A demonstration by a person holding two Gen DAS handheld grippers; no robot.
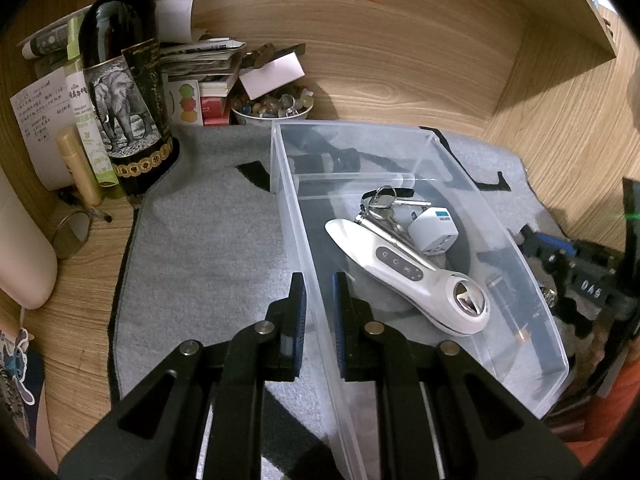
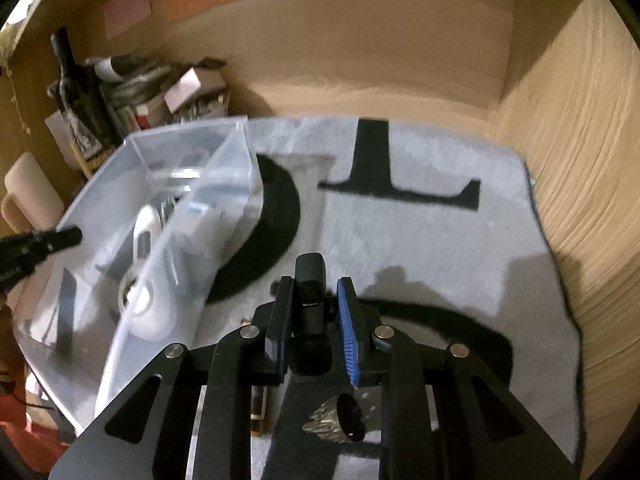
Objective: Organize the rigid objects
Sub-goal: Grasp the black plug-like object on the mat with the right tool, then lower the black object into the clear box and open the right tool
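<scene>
A clear plastic bin (image 1: 400, 136) sits on a grey mat (image 1: 208, 240). Inside lie a white handheld device (image 1: 404, 268), a bunch of keys (image 1: 384, 204), a white plug adapter (image 1: 434, 232) and a small dark tube (image 1: 508, 304). My left gripper (image 1: 320, 284) is shut on the bin's near left wall. The bin also shows in the right wrist view (image 2: 160, 200). My right gripper (image 2: 314, 292) is shut on a small dark boxy object (image 2: 310, 280), held above the mat (image 2: 400, 240) right of the bin.
A dark wine bottle (image 1: 120, 80), a gold tube (image 1: 78, 164), papers and a bowl of small stones (image 1: 272, 104) crowd the back left. Wooden walls (image 1: 400, 48) enclose the desk. A silvery spiky piece (image 2: 332, 424) lies under my right gripper.
</scene>
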